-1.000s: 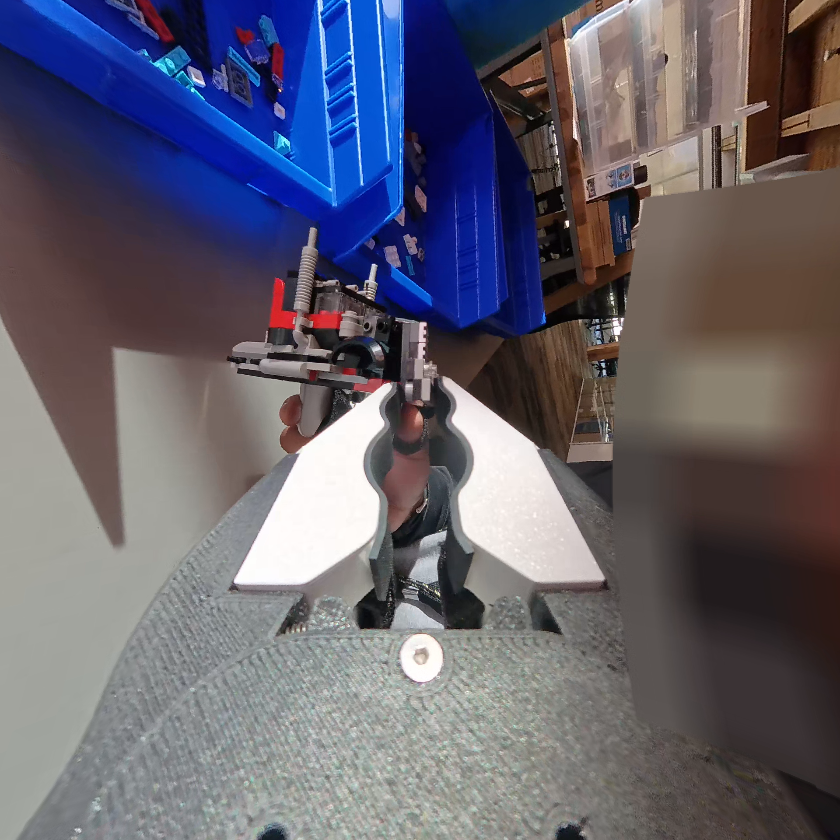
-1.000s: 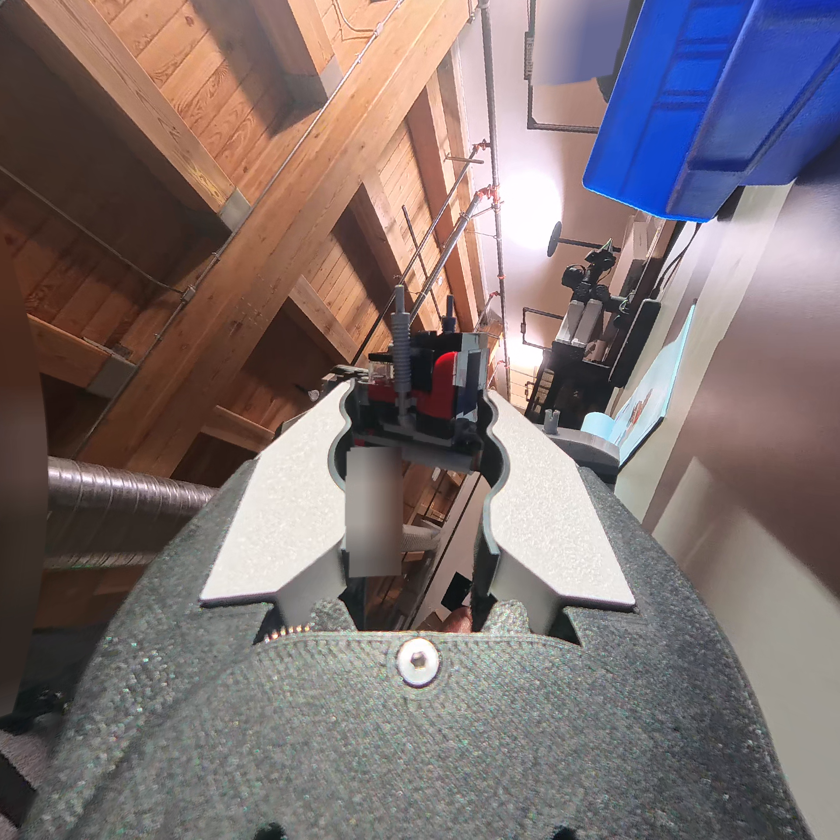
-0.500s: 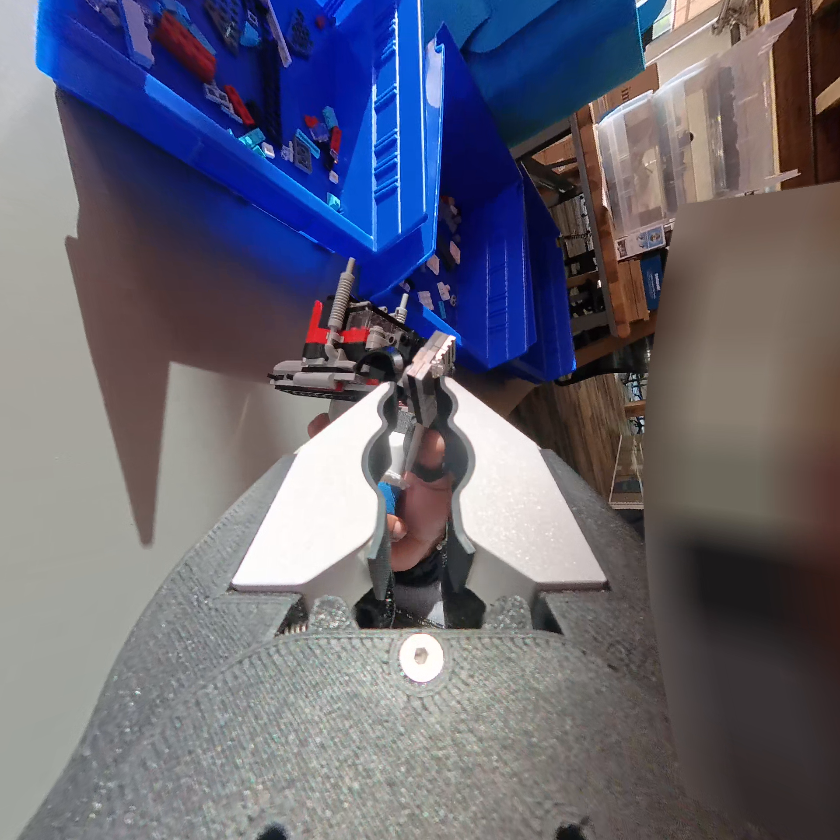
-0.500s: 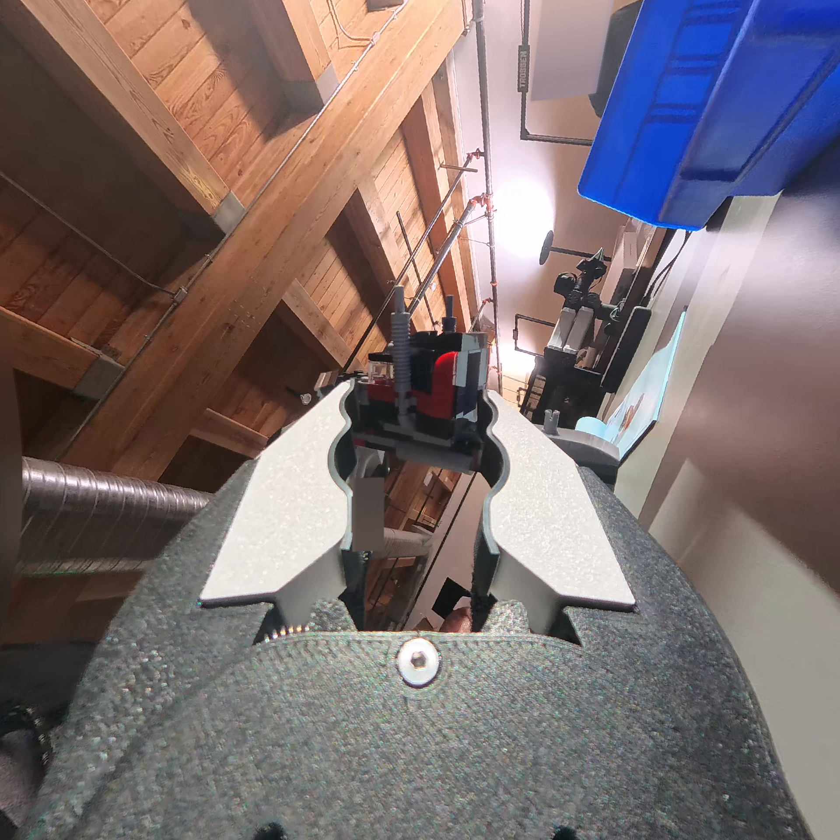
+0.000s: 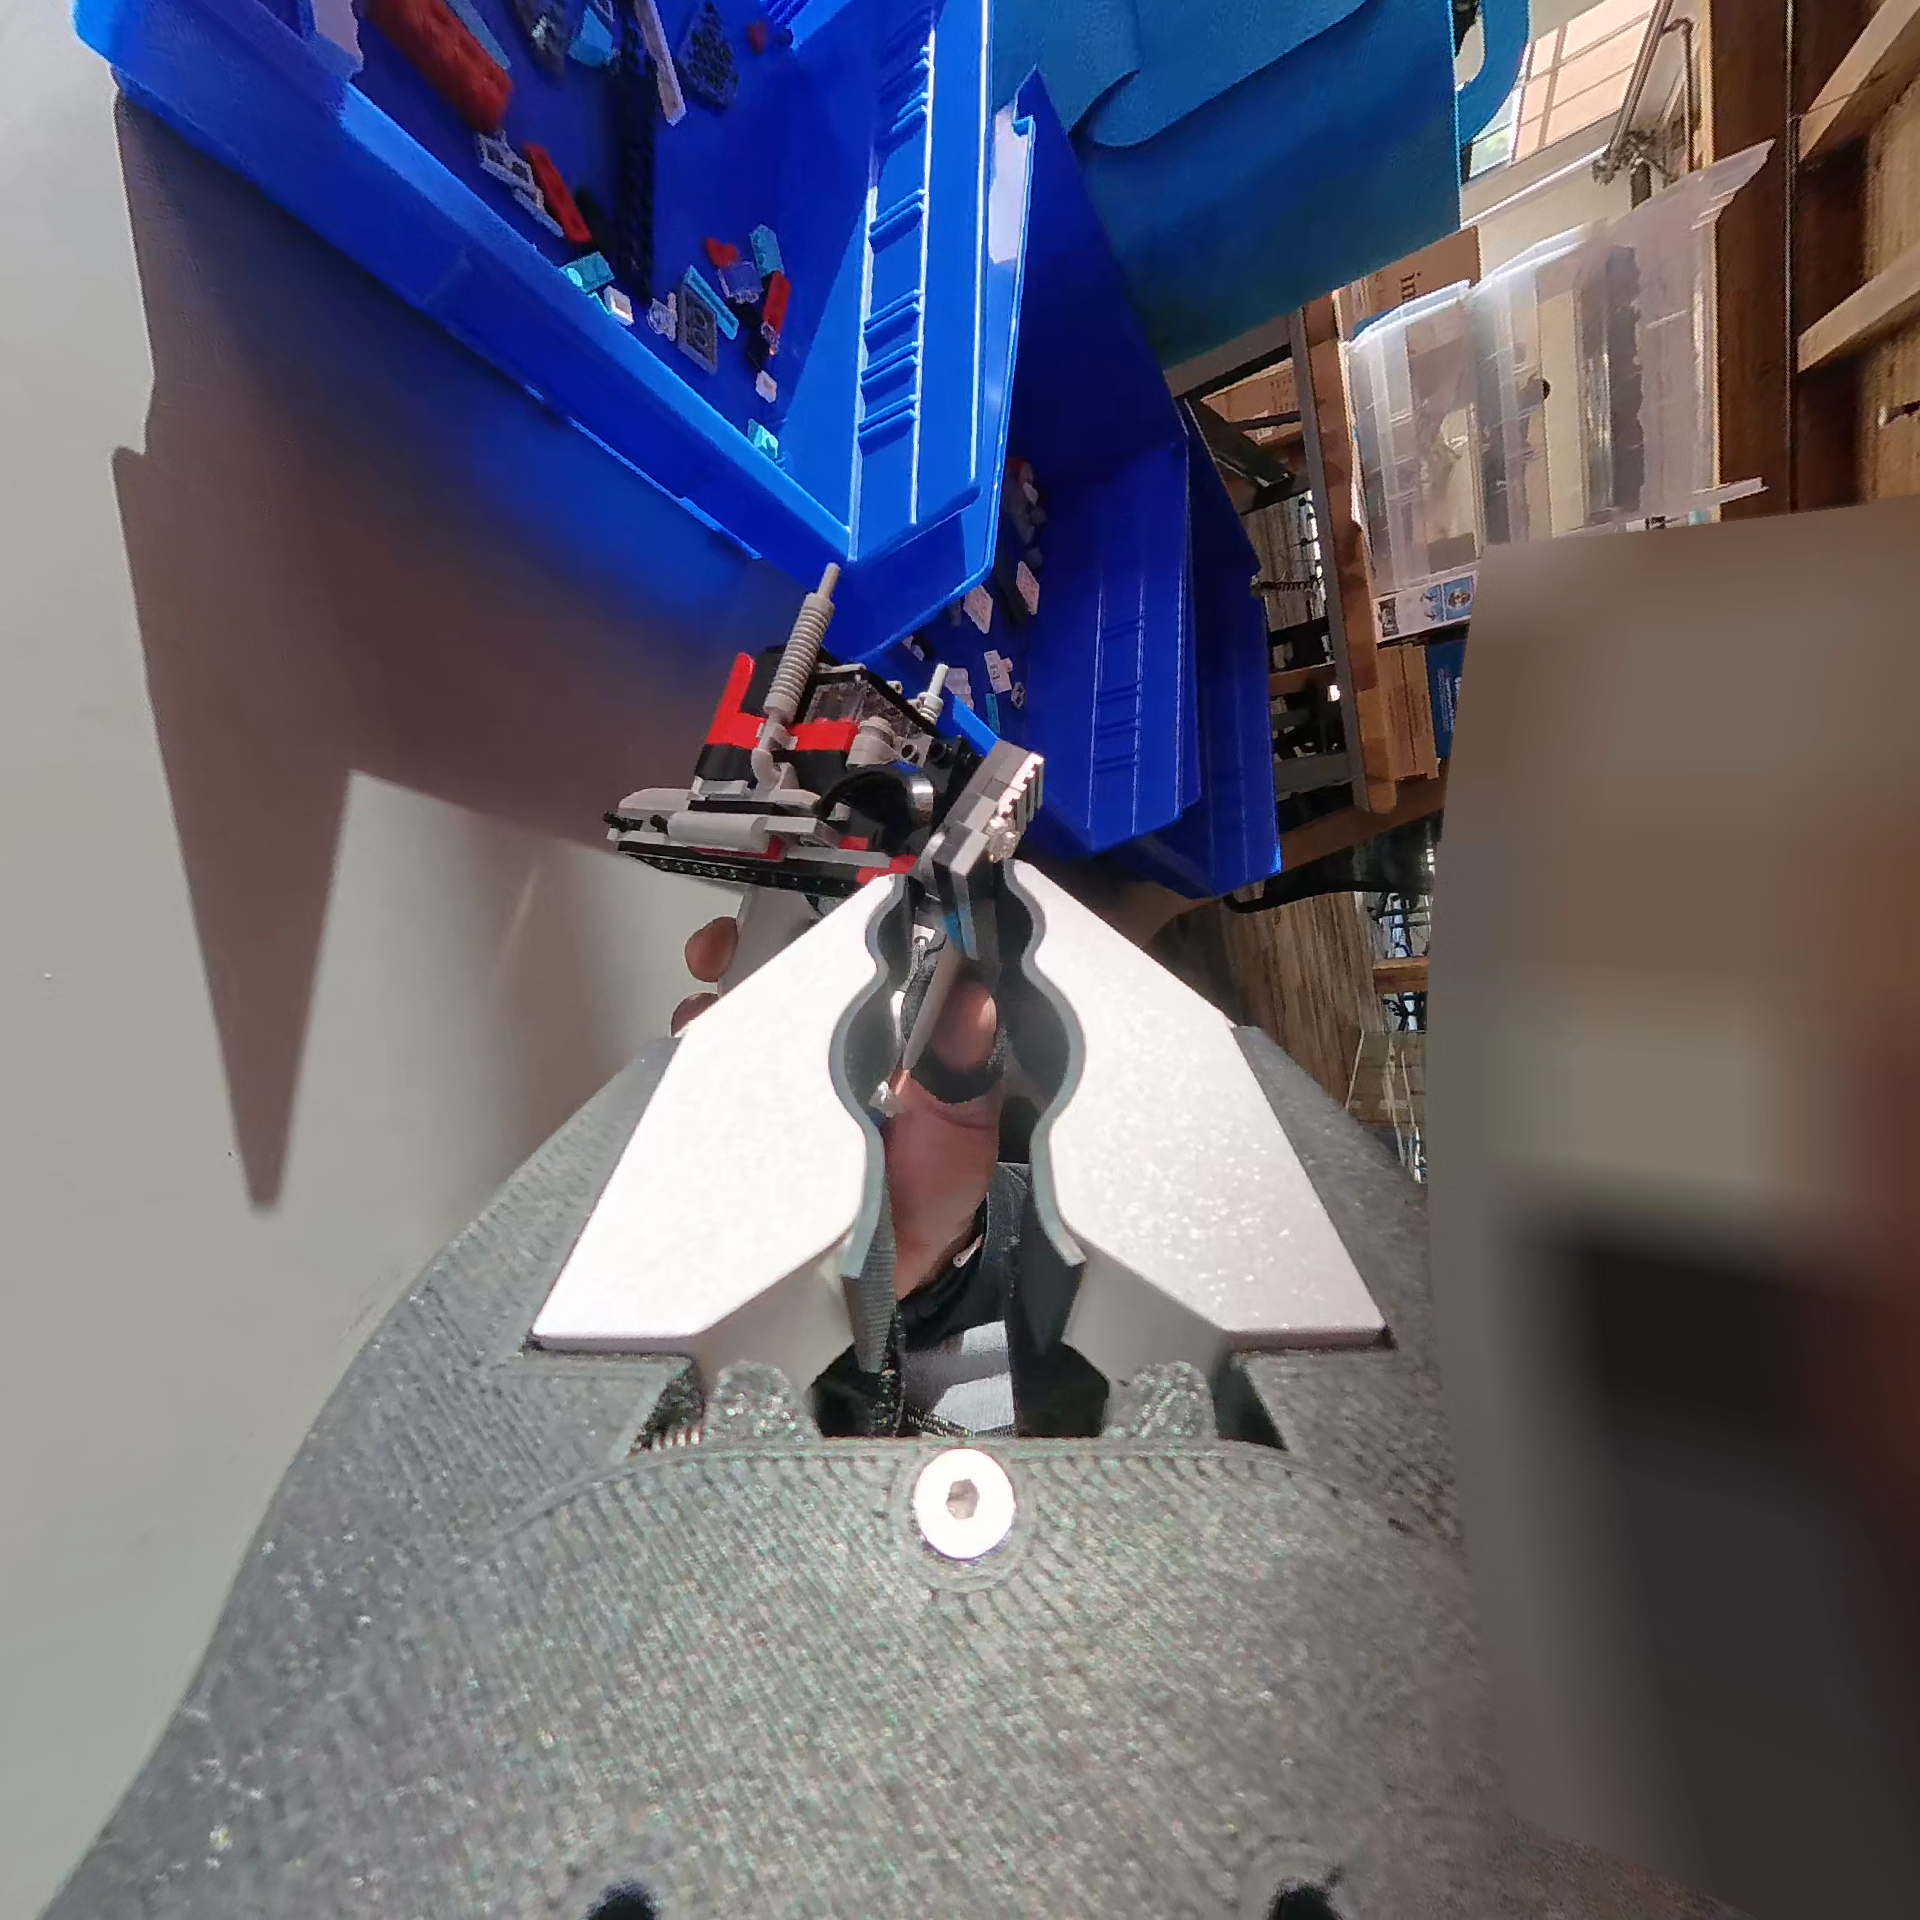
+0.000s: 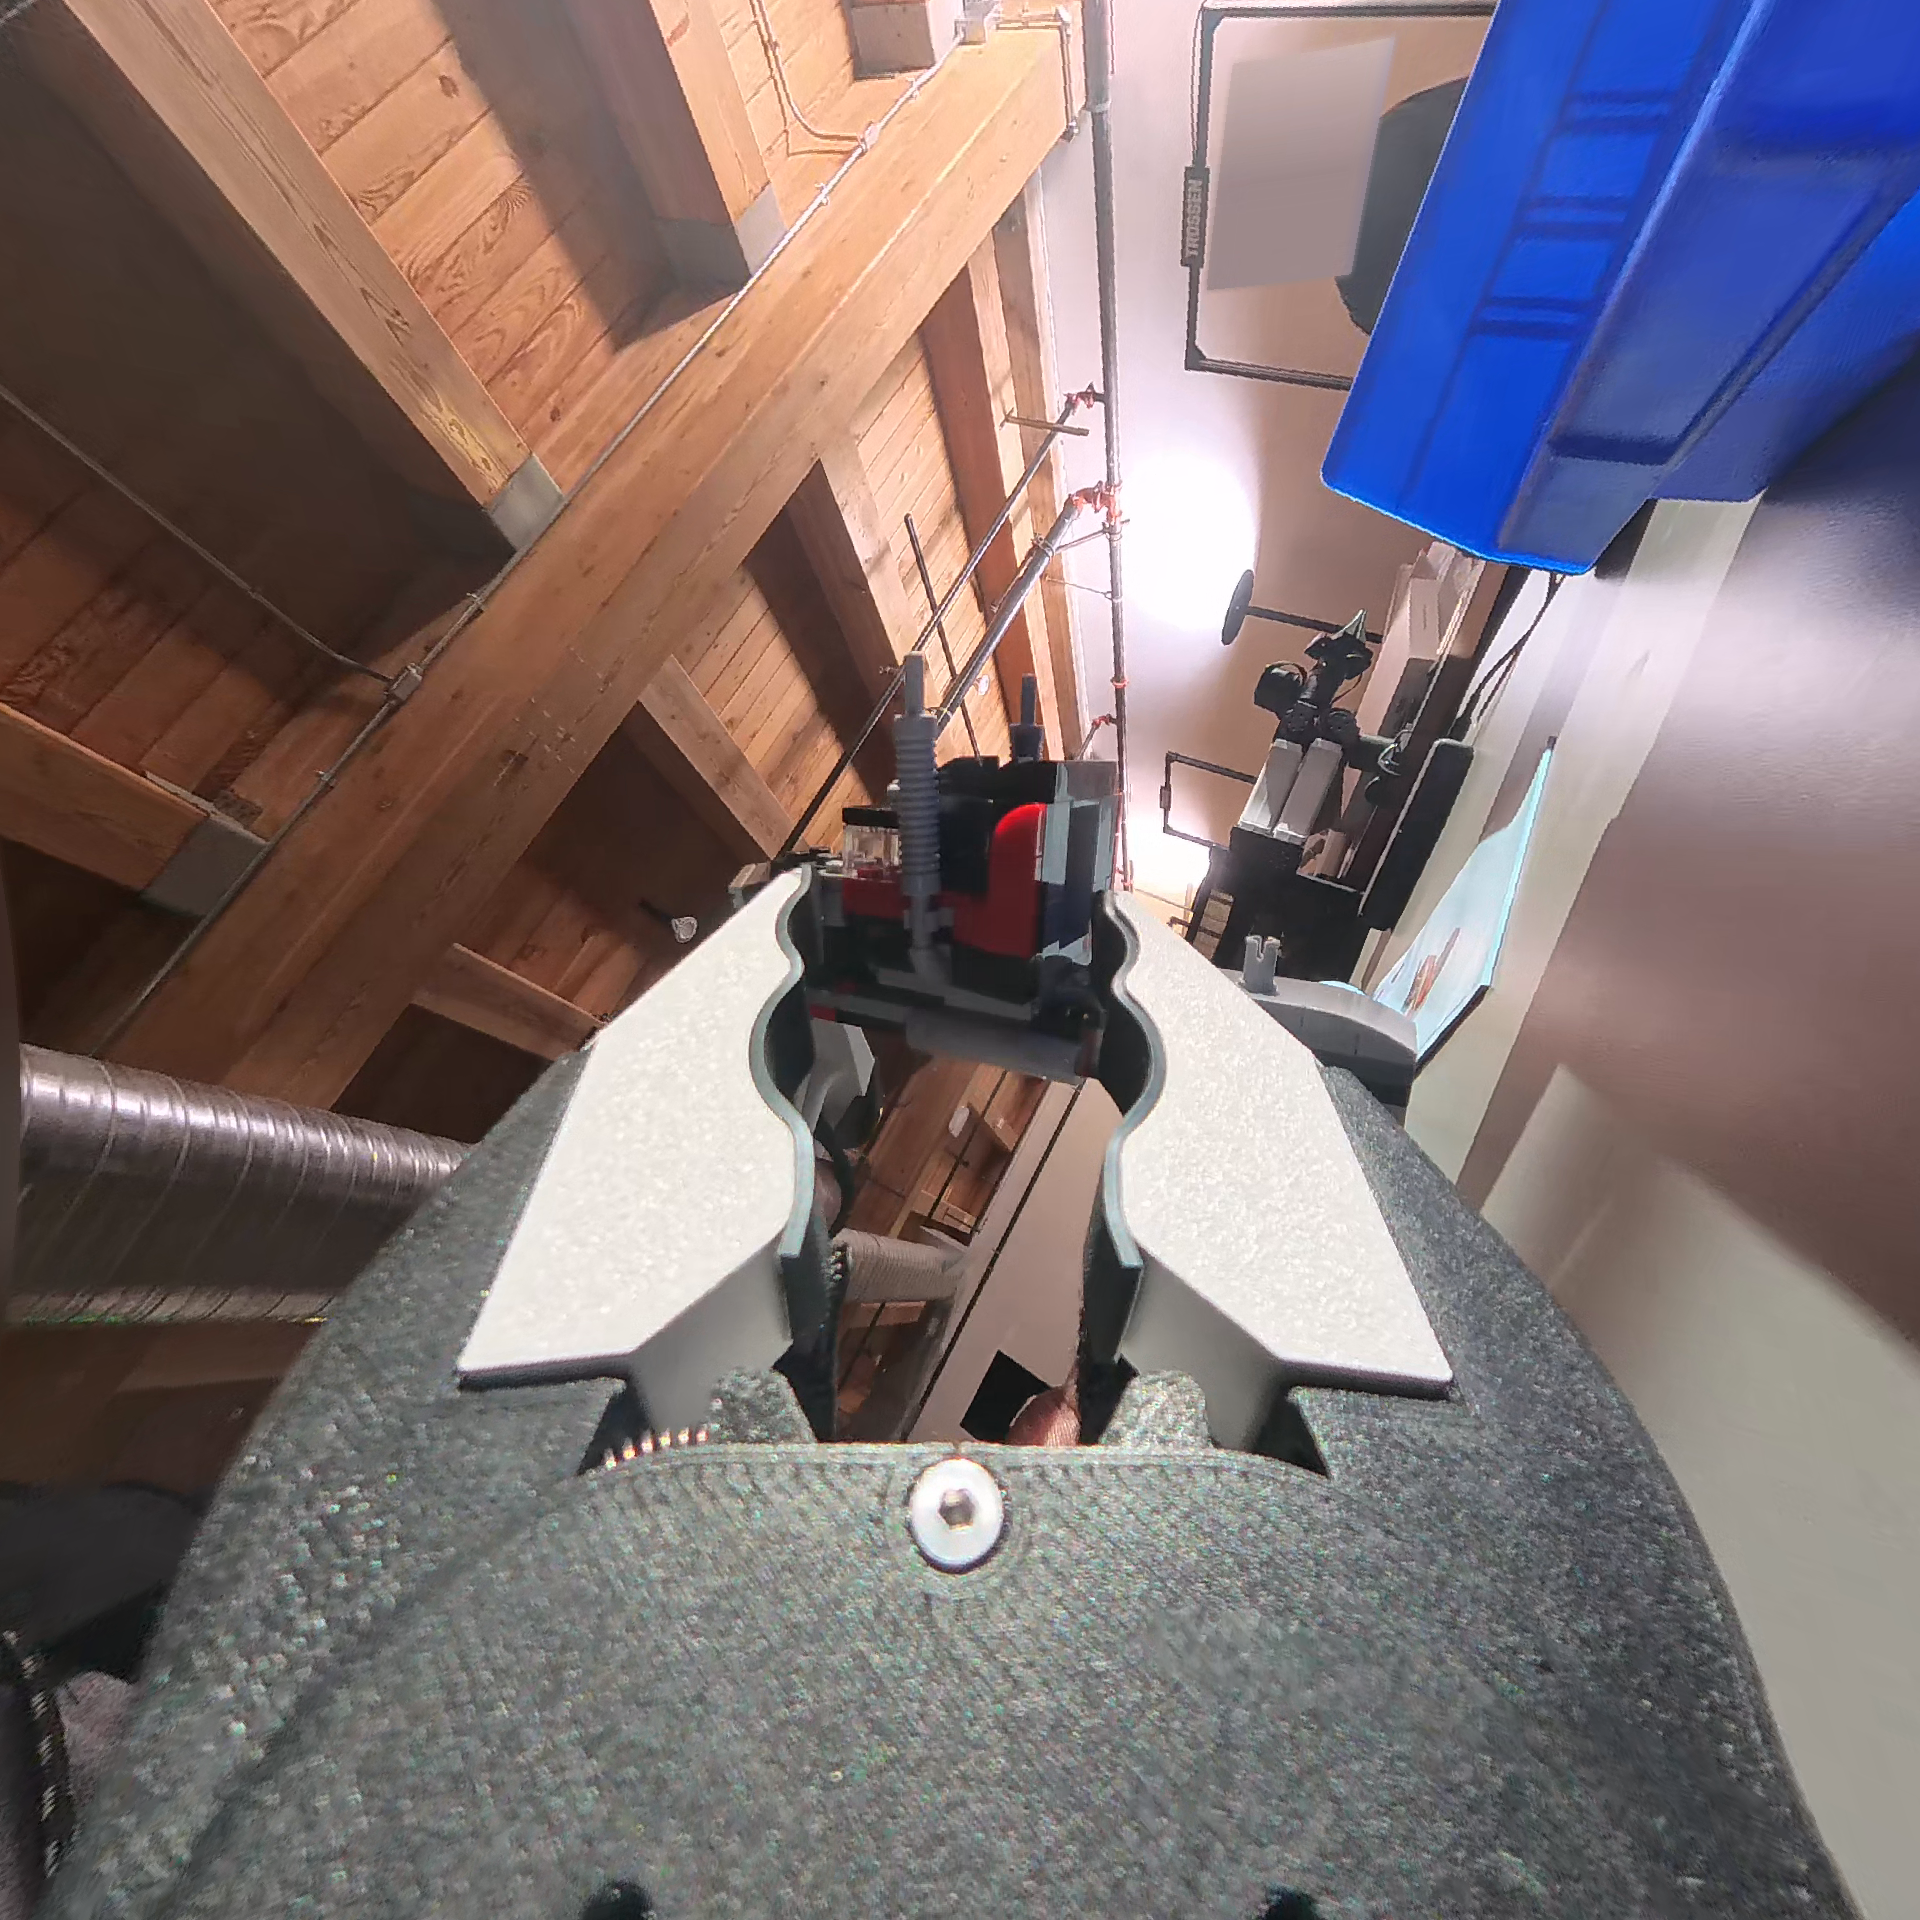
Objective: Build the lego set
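A partly built red, black and grey lego model (image 5: pixel 790 769) with a grey ribbed post hangs in the air below the blue bins. My right gripper (image 6: pixel 951 914) is shut on the model (image 6: pixel 966 894), its fingers against both sides. My left gripper (image 5: pixel 951 883) is shut on a flat, layered grey plate piece (image 5: pixel 987 821), which is tilted with its studded end beside the model's right end. Whether the piece touches the model I cannot tell. A hand (image 5: pixel 945 1132) shows between the left fingers.
Blue bins (image 5: pixel 914 312) with several loose bricks stand close above the model on the pale table (image 5: pixel 156 935). One bin also shows in the right wrist view (image 6: pixel 1662 260). Shelves with clear boxes (image 5: pixel 1558 364) are at the right. Wooden ceiling beams (image 6: pixel 520 416) fill the right wrist view. Left tips to right tips: about 6 cm.
The grey plate piece in my left gripper has tilted and now stands slanted beside the model. The left view has swung so more of the bins shows. The right gripper still holds the model.
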The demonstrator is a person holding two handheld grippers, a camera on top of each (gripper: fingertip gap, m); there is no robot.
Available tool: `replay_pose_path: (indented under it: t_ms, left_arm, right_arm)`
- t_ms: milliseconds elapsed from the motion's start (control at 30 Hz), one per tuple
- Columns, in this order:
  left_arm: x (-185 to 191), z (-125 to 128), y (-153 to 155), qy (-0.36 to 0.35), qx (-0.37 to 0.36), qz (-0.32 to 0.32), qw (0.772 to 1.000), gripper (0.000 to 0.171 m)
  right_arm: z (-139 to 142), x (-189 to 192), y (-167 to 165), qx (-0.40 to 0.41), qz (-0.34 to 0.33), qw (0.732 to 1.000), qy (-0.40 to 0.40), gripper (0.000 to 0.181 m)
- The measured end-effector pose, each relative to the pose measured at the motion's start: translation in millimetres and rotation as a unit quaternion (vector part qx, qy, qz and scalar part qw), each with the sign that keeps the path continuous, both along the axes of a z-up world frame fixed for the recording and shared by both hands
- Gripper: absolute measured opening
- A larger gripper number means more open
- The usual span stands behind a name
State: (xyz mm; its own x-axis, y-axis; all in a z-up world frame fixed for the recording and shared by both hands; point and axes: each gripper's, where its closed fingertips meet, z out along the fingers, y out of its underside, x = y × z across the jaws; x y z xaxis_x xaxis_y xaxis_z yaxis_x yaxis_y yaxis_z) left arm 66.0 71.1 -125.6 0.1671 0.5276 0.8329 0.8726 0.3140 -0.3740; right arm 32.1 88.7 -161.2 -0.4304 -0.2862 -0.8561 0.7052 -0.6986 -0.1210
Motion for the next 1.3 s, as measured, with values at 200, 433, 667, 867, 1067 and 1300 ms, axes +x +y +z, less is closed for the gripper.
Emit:
replay_pose_path:
  t_ms: [200, 433, 667, 867, 1067, 1300]
  left_arm:
    - [1.8, 8.0, 1.7, 0.006, 0.002, -0.017, 1.000, 0.015]
    - [5.8, 3.8, 7.2, -0.040, 0.036, -0.019, 0.998, 0.015]
    - [5.6, 0.5, 8.8, -0.063, 0.057, -0.007, 0.996, 0.015]
    - [9.3, 1.0, 13.5, -0.075, 0.070, -0.020, 0.995, 0.017]
    - [8.8, 1.6, 13.0, -0.074, 0.075, -0.020, 0.994, 0.022]
    - [6.6, 3.3, 12.1, -0.070, 0.078, -0.013, 0.994, 0.023]
  right_arm:
    - [-0.1, -0.2, 0.6, -0.001, -0.001, 1.000, -0.001, 0.055]
    - [1.1, 1.0, 1.4, 0.001, -0.006, 1.000, 0.005, 0.055]
    - [2.2, 2.1, 2.2, 0.006, -0.014, 1.000, 0.011, 0.055]
    - [3.4, 3.1, 2.4, 0.006, -0.015, 1.000, 0.015, 0.055]
    - [3.7, 3.5, 2.1, 0.006, -0.014, 1.000, 0.017, 0.055]
    - [4.0, 3.7, 2.3, 0.005, -0.014, 1.000, 0.018, 0.055]
